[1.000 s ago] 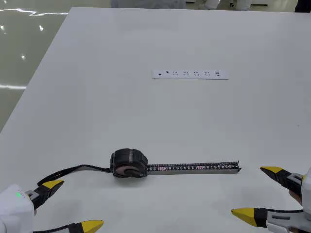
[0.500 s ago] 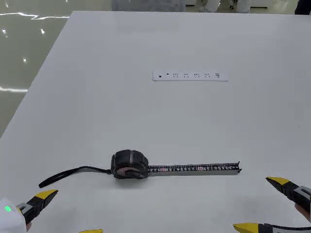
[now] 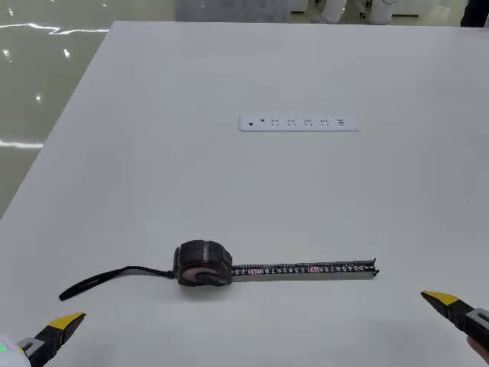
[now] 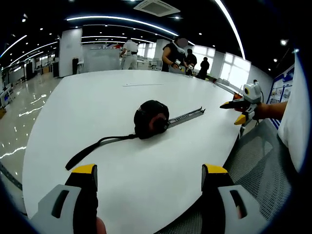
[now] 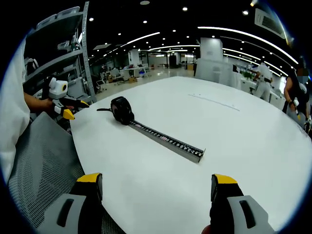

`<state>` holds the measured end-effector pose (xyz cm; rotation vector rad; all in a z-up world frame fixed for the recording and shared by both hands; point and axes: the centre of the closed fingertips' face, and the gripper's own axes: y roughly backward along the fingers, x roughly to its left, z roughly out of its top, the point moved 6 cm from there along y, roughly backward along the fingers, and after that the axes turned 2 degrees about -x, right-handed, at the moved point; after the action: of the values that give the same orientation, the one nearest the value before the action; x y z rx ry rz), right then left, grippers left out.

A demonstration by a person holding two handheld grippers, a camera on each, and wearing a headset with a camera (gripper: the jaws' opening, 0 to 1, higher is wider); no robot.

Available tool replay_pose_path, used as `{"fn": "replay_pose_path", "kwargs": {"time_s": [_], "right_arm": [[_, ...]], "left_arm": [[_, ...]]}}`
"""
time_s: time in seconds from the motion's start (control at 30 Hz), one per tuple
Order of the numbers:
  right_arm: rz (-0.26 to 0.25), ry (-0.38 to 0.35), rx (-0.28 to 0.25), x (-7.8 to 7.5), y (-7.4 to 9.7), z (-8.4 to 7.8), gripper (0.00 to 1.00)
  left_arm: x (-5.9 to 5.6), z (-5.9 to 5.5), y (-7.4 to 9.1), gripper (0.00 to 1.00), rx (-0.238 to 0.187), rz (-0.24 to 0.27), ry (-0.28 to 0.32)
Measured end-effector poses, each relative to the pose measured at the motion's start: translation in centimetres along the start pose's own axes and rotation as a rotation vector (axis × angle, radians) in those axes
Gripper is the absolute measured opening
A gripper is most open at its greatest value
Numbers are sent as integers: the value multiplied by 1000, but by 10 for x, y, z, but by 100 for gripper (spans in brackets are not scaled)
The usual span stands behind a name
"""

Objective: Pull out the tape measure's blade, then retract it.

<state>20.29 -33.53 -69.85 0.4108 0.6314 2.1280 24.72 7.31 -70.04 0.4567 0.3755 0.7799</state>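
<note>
A black tape measure [image 3: 202, 264] lies near the front edge of the white worktop [image 3: 229, 183]. Its blade [image 3: 306, 269] is drawn out flat to the right, and its strap [image 3: 107, 277] trails left. The left gripper [image 4: 149, 169] and right gripper [image 5: 157, 179] hover at the front edge, jaws wide, holding nothing. A white power strip [image 3: 298, 123] lies mid-worktop.

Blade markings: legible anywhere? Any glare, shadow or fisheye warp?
Head view: blade sharp, markings visible but too small to read; faint shadow under the case; glare streaks on the floor, not the table. Left gripper view: blade foreshortened, table edge bowed. Right gripper view: blade closest, ticks visible, ceiling lights curve.
</note>
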Motion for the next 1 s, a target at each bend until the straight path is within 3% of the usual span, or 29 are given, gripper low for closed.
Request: {"fn": "replay_pose_path", "kwargs": {"time_s": [0.7, 1.0], "right_arm": [[6, -1, 4, 0, -1, -1, 93], [12, -5, 1, -1, -4, 2, 92]], "left_arm": [[-3, 1, 0, 85, -3, -5, 11], [-6, 7, -7, 85, 1, 3, 26]]}}
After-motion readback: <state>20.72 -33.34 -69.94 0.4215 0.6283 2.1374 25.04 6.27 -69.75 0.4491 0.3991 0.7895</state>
